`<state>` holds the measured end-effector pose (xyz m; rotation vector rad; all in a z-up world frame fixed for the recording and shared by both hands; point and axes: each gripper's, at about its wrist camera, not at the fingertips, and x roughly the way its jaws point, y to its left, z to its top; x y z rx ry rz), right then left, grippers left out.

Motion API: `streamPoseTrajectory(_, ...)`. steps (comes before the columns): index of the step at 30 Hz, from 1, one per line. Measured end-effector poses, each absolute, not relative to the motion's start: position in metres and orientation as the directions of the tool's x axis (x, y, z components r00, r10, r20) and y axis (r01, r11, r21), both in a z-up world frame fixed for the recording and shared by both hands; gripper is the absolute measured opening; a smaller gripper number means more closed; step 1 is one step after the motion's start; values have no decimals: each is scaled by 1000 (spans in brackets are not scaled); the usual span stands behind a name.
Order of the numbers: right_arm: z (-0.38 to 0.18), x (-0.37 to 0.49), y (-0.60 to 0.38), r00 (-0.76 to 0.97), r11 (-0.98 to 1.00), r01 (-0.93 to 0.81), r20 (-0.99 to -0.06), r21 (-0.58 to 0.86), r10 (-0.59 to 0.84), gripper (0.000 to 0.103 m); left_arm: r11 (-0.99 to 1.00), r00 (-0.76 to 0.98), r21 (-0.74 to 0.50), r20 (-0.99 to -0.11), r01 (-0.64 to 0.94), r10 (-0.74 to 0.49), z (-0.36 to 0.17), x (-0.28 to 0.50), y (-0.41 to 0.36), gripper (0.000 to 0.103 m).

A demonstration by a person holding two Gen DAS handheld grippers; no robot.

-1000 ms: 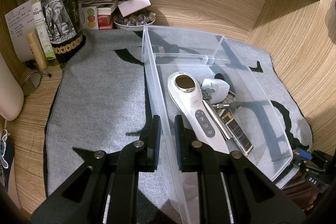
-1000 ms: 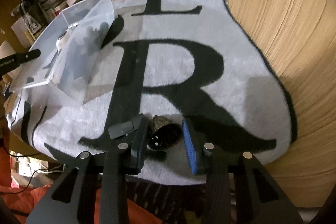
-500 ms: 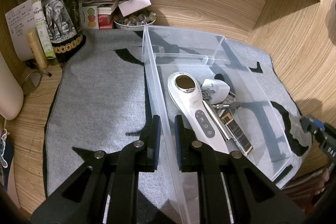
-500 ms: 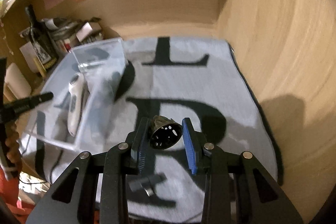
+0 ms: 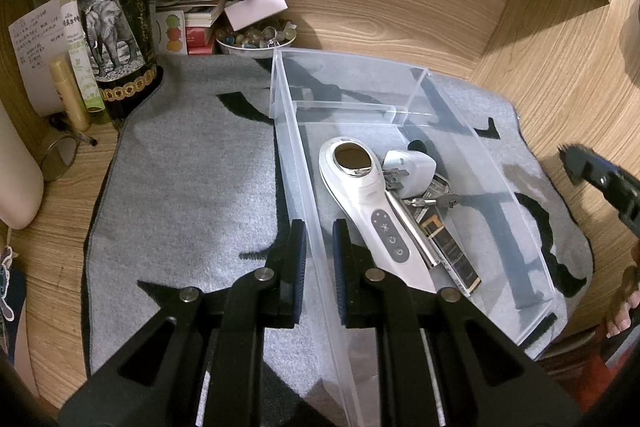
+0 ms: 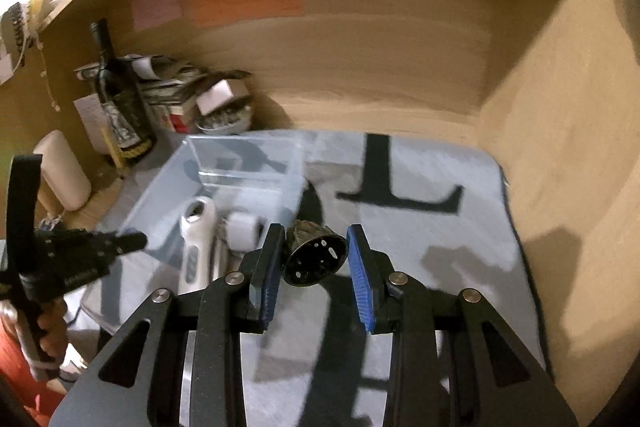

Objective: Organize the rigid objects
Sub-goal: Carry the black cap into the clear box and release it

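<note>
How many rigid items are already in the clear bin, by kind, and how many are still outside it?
In the clear bin:
White handheld device: 1
White plug adapter: 1
Key bunch: 1
Black and gold bar: 1
Outside the bin:
Dark metal bell, held in the right gripper: 1
Total: 5

The right claw [image 6: 314, 267], which a second ago was low over the grey mat [image 6: 420, 227] with the small dark metal bell [image 6: 316, 257] between its fingers, has risen and carries the bell in the air above the mat. It has also come nearer to the clear plastic bin [image 6: 240, 163], which now looks closer and more central in the right wrist view. In the left wrist view, the right claw [image 5: 576, 157] has appeared at the right edge, beside the bin [image 5: 460, 123].
</note>
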<state>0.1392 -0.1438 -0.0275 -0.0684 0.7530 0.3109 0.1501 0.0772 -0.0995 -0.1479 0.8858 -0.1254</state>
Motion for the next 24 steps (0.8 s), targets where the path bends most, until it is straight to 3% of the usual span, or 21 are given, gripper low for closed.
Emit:
streamPoseTrajectory(12, -43, 159, -83, 613, 887, -461, -712, 30, 342, 29, 982, 627, -184, -760, 47, -172, -99, 150, 79, 13)
streamPoseTrajectory(24, -66, 174, -57, 527, 853, -522, -794, -22, 302, 29, 982, 627, -184, -760, 47, -173, -99, 150, 79, 13)
